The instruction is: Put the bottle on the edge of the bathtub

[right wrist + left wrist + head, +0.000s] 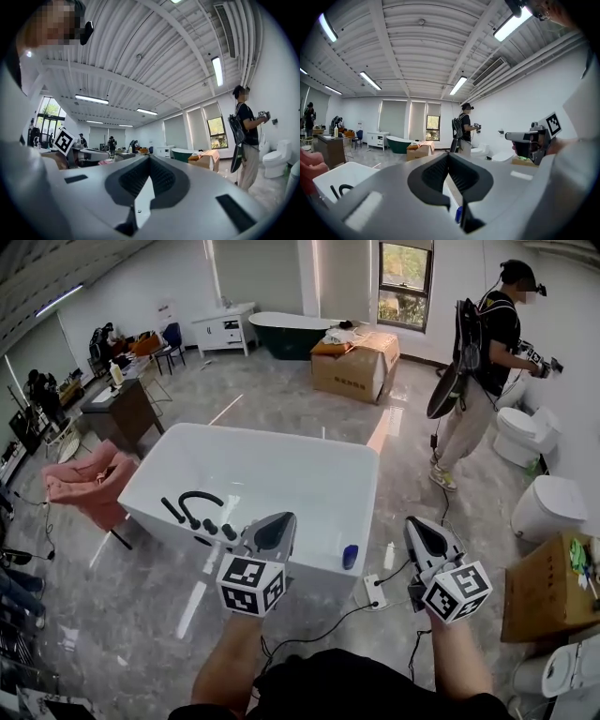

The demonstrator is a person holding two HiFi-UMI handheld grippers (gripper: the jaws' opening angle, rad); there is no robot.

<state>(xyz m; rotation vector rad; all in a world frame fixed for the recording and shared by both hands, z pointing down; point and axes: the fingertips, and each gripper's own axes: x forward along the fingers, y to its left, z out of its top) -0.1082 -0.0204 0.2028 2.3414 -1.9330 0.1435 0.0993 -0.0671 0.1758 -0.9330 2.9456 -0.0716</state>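
Left tongs point(273, 532): closed, empty, over the tub's near rim.
Right tongs point(425, 536): closed, empty, beside the tub.
Small blue bottle point(350, 557): on white rectangular bathtub's point(281, 440) near rim.

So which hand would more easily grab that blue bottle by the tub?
Probably the right gripper: the blue bottle sits outside the bathtub on its side, while the left gripper hangs over the rim. Both are shut.

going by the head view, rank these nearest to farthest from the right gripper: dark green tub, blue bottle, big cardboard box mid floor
From the right gripper, in the head view:
1. blue bottle, just to its left, by the white bathtub's near right corner.
2. cardboard box, beyond the white bathtub, mid-floor.
3. dark green tub, behind the box, by the far wall.
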